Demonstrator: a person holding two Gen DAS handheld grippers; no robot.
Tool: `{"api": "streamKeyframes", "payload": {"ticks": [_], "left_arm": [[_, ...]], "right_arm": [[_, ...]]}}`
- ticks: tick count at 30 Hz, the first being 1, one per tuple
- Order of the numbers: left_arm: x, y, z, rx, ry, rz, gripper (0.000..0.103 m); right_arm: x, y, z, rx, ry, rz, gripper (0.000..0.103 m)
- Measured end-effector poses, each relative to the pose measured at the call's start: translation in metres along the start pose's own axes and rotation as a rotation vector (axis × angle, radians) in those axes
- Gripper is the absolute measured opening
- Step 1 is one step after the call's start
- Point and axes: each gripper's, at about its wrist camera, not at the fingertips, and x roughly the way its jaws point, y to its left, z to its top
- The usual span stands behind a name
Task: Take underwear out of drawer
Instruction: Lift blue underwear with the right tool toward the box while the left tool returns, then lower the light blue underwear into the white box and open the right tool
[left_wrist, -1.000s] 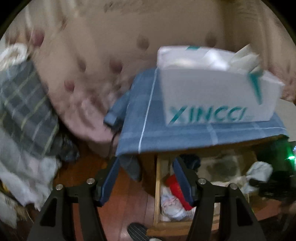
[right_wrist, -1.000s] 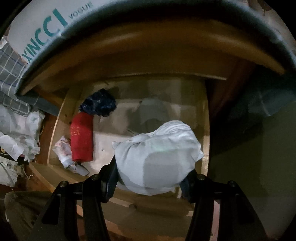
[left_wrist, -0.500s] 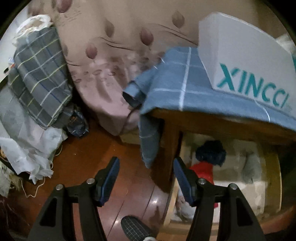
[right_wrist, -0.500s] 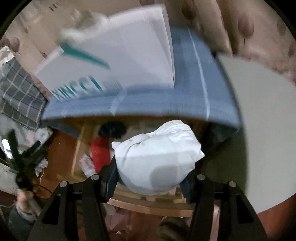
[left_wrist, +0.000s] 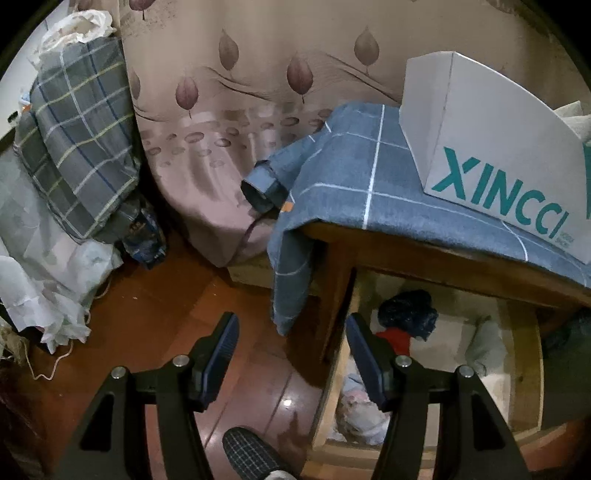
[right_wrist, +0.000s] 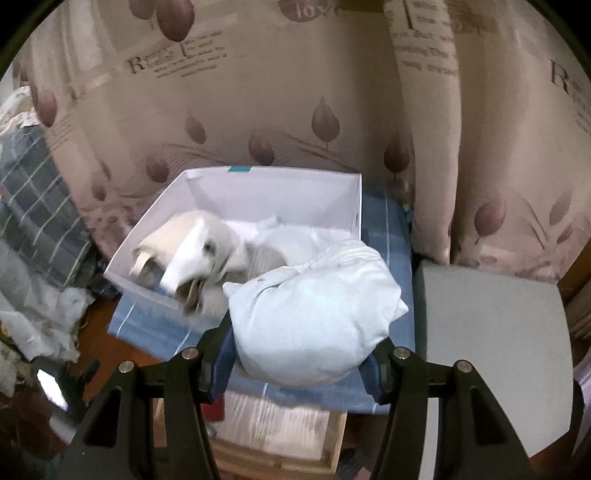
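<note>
Here, the right gripper is lifted over the nightstand top, its two fingers clamped around a soft, pale blue bundle of underwear that bulges between them. Just behind the bundle sits an open white cardboard box with crumpled pale garments inside, resting on a blue checked cloth. A flat grey surface lies just to the right, and a leaf-print curtain closes off the back. Below, the wooden drawer stands pulled open, holding a dark bundle, a red item and other pale fabric. The left gripper hangs with its fingers spread wide, holding nothing, over bare glossy red-brown floor beside the drawer's edge.
</note>
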Motion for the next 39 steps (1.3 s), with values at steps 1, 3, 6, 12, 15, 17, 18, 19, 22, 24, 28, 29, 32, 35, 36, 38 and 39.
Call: {"api": "streamKeyframes", "payload": {"ticks": [1, 3, 6, 12, 15, 17, 18, 19, 22, 24, 28, 29, 32, 35, 36, 38, 39], "left_arm": [[0.002, 0.0, 0.0, 0.001, 0.01, -0.001, 0.062], [0.005, 0.001, 0.0, -0.003, 0.022, -0.006, 0.062], [0.006, 0.001, 0.001, -0.005, 0.02, -0.004, 0.062], [0.009, -0.008, 0.0, 0.038, 0.024, 0.011, 0.062], [0.013, -0.01, 0.0, 0.051, 0.036, 0.019, 0.062], [0.014, -0.012, -0.001, 0.063, 0.037, 0.023, 0.062], [0.014, -0.013, -0.001, 0.067, 0.038, 0.025, 0.062], [0.014, -0.013, -0.001, 0.071, 0.037, 0.027, 0.062], [0.016, -0.015, -0.002, 0.074, 0.044, 0.026, 0.062], [0.017, -0.015, -0.002, 0.076, 0.048, 0.024, 0.062], [0.016, -0.017, -0.002, 0.086, 0.041, 0.027, 0.062], [0.017, -0.017, -0.003, 0.085, 0.043, 0.024, 0.062], [0.019, -0.017, -0.003, 0.09, 0.054, 0.021, 0.062], [0.019, -0.017, -0.003, 0.094, 0.054, 0.026, 0.062], [0.019, -0.017, -0.003, 0.092, 0.057, 0.028, 0.062], [0.02, -0.017, -0.003, 0.092, 0.062, 0.025, 0.062], [0.02, -0.017, -0.002, 0.094, 0.065, 0.026, 0.062]], "right_arm": [[0.006, 0.001, 0.005, -0.002, 0.0, -0.019, 0.054], [0.023, 0.003, 0.014, -0.007, 0.024, -0.05, 0.054], [0.05, 0.004, 0.021, -0.029, 0.062, -0.094, 0.055], [0.086, 0.005, 0.018, -0.022, 0.089, -0.09, 0.056], [0.095, 0.005, 0.017, -0.004, 0.084, -0.094, 0.058], [0.096, 0.007, 0.017, 0.008, 0.081, -0.089, 0.058], [0.097, 0.007, 0.018, 0.008, 0.082, -0.091, 0.058], [0.098, 0.008, 0.018, 0.002, 0.083, -0.09, 0.059], [0.096, 0.009, 0.017, -0.017, 0.086, -0.099, 0.063], [0.092, 0.008, 0.017, -0.013, 0.086, -0.084, 0.064], [0.086, 0.006, 0.016, -0.004, 0.081, -0.074, 0.068], [0.082, 0.006, 0.016, -0.004, 0.073, -0.078, 0.07], [0.072, 0.005, 0.016, -0.005, 0.062, -0.073, 0.071], [0.06, 0.004, 0.017, -0.002, 0.043, -0.073, 0.073], [0.056, 0.004, 0.018, 0.0, 0.036, -0.072, 0.073], [0.047, 0.003, 0.017, -0.001, 0.026, -0.071, 0.073], [0.043, 0.003, 0.017, 0.001, 0.019, -0.069, 0.073]]}}
